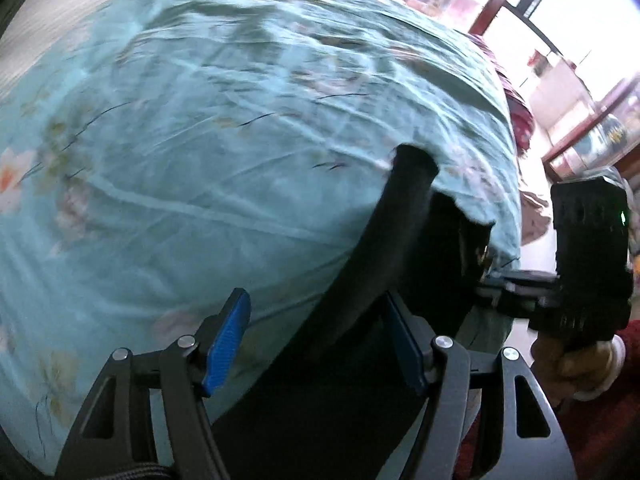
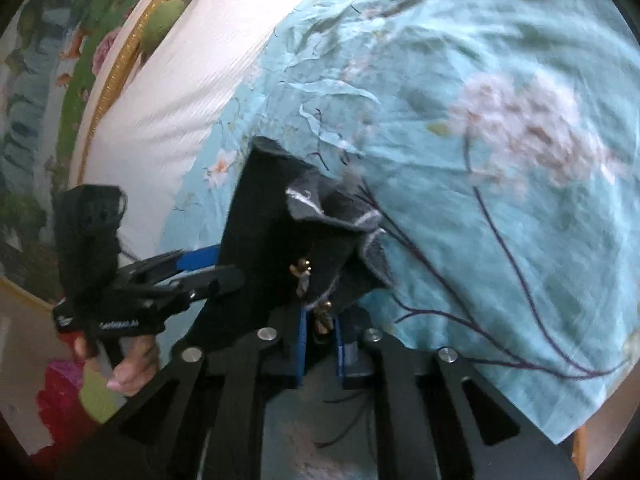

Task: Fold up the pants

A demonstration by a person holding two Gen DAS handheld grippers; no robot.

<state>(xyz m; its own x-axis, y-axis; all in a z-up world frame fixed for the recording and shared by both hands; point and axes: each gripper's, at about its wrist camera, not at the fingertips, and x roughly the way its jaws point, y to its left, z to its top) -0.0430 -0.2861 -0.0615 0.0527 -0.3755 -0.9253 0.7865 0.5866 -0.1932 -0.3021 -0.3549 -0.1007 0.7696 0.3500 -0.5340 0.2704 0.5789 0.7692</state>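
So the pants (image 2: 276, 220) are black, thick and kind of matte, bunched up at the near edge of a bed (image 1: 40, 32). The bed has a thin, crinkly teal sheet (image 1: 200, 140) with pale pink flowers and dark twiggy stems printed on it. There's a greyish lining and a couple of small brass-looking bits showing where the cloth is gathered. The right gripper (image 2: 320, 344) has its blue-padded jaws clamped tight on that gathered part. The left gripper (image 1: 316, 344) has its jaws wide apart, with a fold of the black cloth running up between them. Can't tell if the pads actually touch it. Everything's a bit blurry
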